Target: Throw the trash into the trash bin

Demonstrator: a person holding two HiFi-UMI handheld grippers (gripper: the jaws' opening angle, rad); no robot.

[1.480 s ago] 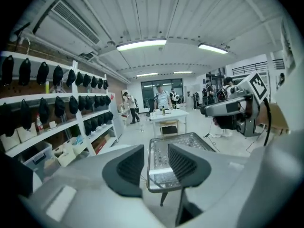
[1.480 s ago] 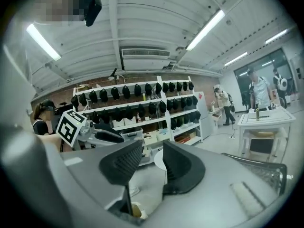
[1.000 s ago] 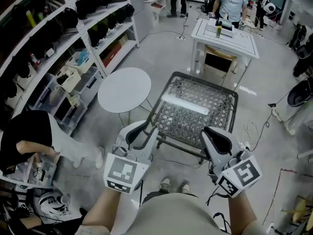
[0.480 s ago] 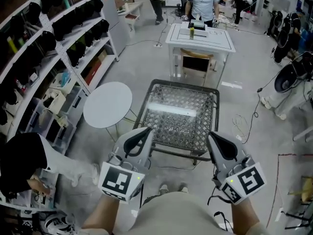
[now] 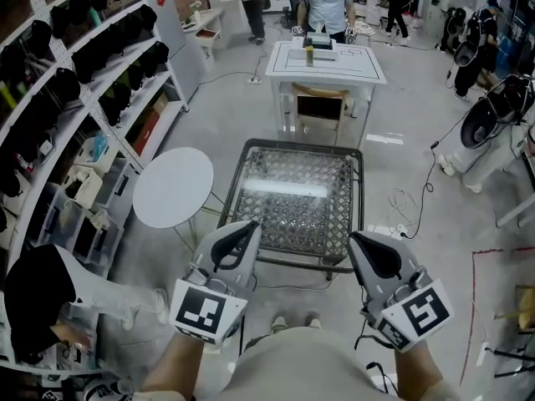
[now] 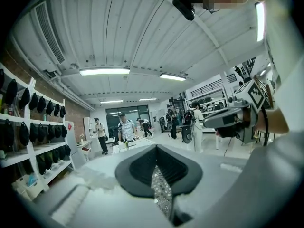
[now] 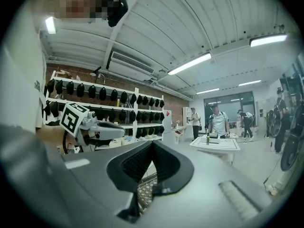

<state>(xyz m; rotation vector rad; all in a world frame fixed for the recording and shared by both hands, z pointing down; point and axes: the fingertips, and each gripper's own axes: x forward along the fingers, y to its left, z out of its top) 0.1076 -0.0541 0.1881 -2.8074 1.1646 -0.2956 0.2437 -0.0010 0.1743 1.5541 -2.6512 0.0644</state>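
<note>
Basket [image 5: 360,199] first: wire mesh thing w/ a dark frame, standing on the floor right ahead of both grippers. There's a pale strip across the mesh inside, and I can't tell if it's an obj or just glare. Also can't tell if this is the bin for the task, and I can't ID the trash in any view.

L gripper [image 5: 245,232] is pinched tight w/ nothing between the pads. R gripper [image 5: 361,242] is the same, pressed together and empty. Both sit side by side, short of the basket and not touching it.

Round table [image 5: 173,187] is just left of the basket. White table [image 5: 351,65] is beyond it w/ a bottle [image 5: 309,54] on top. Shelves [image 5: 100,98] run along the left w/ boxes [image 5: 79,195] low down, contents too small to read.
</note>
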